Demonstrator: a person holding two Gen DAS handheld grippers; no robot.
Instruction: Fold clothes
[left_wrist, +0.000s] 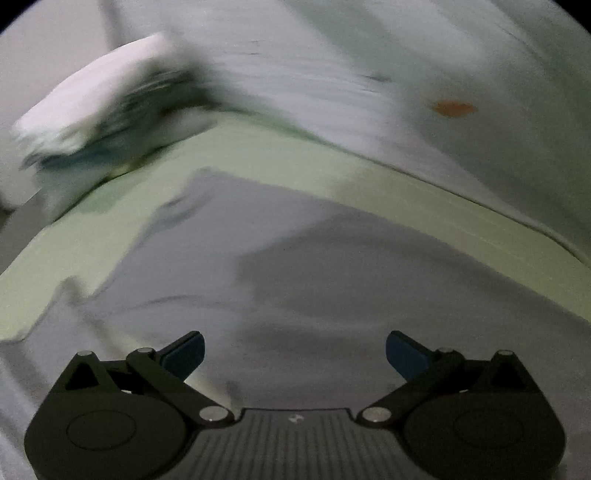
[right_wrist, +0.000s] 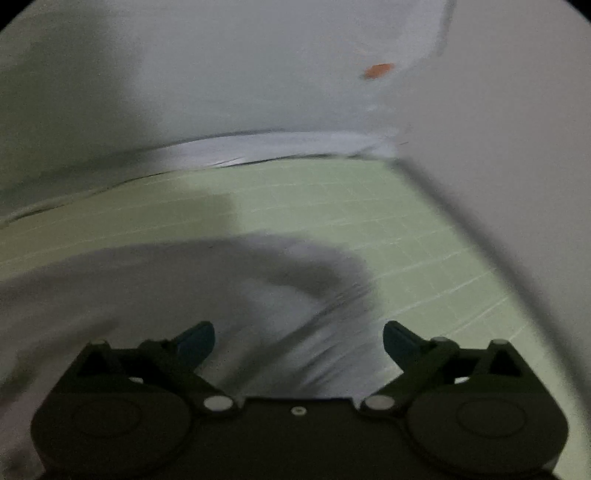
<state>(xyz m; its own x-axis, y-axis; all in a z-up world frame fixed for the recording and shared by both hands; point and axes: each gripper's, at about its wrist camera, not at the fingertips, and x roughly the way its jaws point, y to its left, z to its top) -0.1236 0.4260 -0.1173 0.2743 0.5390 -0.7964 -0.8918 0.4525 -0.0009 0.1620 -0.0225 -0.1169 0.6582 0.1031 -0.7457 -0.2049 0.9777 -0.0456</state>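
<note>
my left gripper (left_wrist: 294, 350) released, nothing between jaws | my right gripper (right_wrist: 298, 341) released too | grey garment (left_wrist: 332, 280) flat on green grid mat (right_wrist: 369, 206) | next: regrip far corners evenly, keep edges aligned

Left tongs (left_wrist: 294, 350) gape above grey garment (left_wrist: 332, 266).

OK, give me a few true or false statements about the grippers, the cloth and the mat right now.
1. The left gripper is open with nothing clamped. True.
2. The right gripper is shut on the cloth. False: its jaws stand wide apart.
3. The grey garment lies on a green mat. True.
4. The mat is plain red. False: it is light green with a grid.
5. An orange spot shows beyond the mat. True.
</note>
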